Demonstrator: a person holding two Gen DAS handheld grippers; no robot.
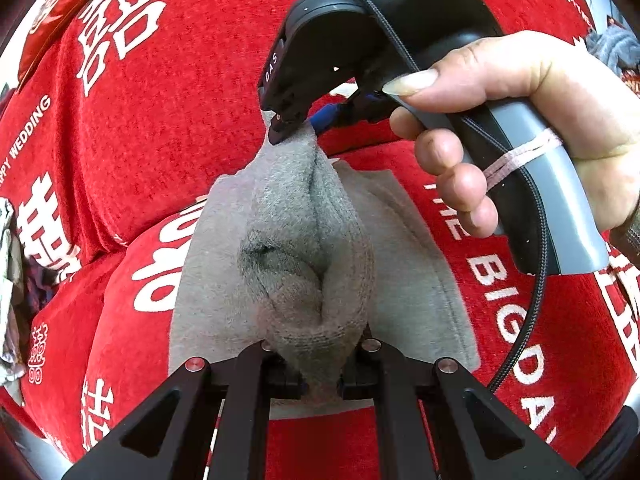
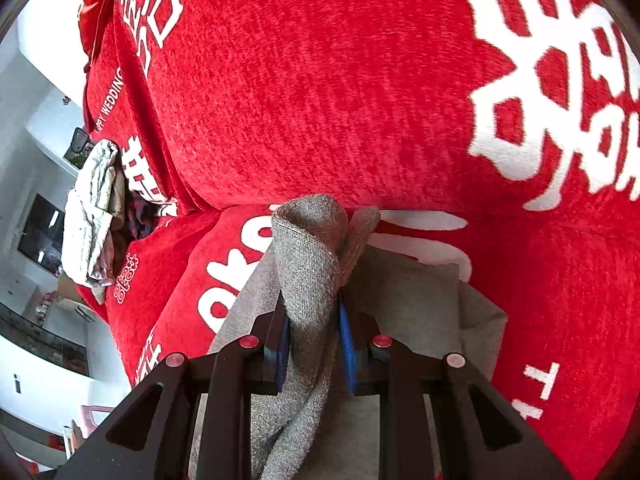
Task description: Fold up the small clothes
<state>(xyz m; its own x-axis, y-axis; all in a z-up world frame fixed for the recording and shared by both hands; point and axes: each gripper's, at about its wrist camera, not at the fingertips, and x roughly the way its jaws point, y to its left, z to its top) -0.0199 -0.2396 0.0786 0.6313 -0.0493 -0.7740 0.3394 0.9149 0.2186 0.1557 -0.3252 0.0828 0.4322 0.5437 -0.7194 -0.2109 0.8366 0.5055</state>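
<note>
Folding under way: left gripper (image 1: 320,376) and right gripper (image 2: 314,344) each pinch an end of the grey garment (image 1: 296,240), lifted over the red sofa (image 1: 180,120); laying flat remains

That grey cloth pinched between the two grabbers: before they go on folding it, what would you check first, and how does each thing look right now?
1. Left gripper shut on the grey cloth: ok.
2. Right gripper shut on the cloth: ok.
3. Cloth smooth between the grips: not ok, it is bunched and creased.
4. Lower part lying on the red cover: ok.
5. Edges lined up: cannot tell.
6. Cloth pile apart from it: ok.
</note>
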